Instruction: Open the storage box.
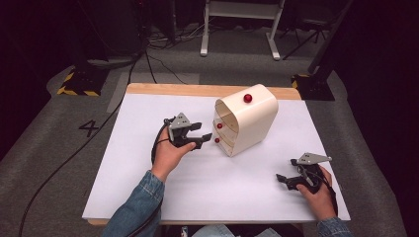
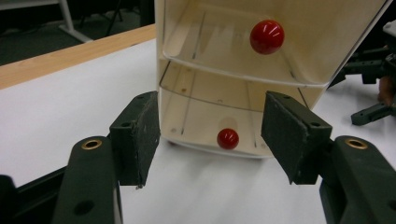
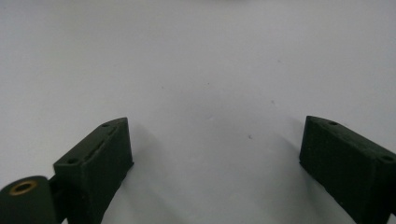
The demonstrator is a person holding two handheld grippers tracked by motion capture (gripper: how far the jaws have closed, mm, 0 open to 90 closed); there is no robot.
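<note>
One white table (image 1: 148, 197) carries one cream drawer cabinet (image 1: 252, 121) at centre frame, showing three red knobs (image 1: 247, 98). Two grippers: the left gripper (image 1: 200, 136), centre-left, spread before the lowest knob (image 2: 228, 138); the right gripper (image 1: 285, 178), lower right, spread over bare table.

Blue denim sleeves (image 1: 141, 205) on both forearms; each hand grips a black gripper (image 1: 190, 136) topped with a grey three-cornered plate (image 1: 180, 121), brass-ringed screw holes (image 2: 91, 143), black cable (image 1: 158, 140) trailing.
</note>
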